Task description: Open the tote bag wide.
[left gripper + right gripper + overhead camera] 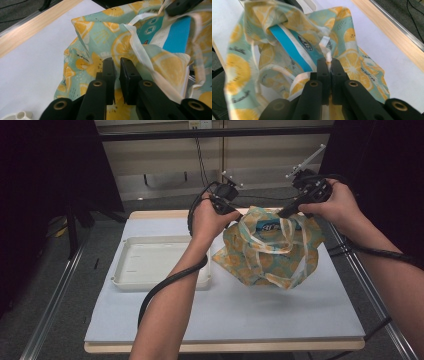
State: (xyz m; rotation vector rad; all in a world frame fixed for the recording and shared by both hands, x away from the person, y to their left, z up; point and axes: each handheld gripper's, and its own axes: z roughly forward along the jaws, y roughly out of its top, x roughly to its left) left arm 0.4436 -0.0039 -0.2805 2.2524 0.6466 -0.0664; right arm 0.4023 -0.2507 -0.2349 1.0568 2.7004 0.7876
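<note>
Bag [272, 251], rim seemingly in right gripper [329, 65]

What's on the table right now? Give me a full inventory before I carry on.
Cloth bag: one, teal with orange citrus print and pale straps, right of centre on the mat, mouth held open.
Blue package: one, blue and white, inside the bag.
Tray: one, white, shallow, left of the bag.
Mat: one, pale grey-white, covering the table top.
Table: one, light wood edge around the mat.
Left claw: one, black, at the bag's left rim, narrow gap between the jaws.
Right claw: one, black, shut on the bag's rim on its right side.
</note>
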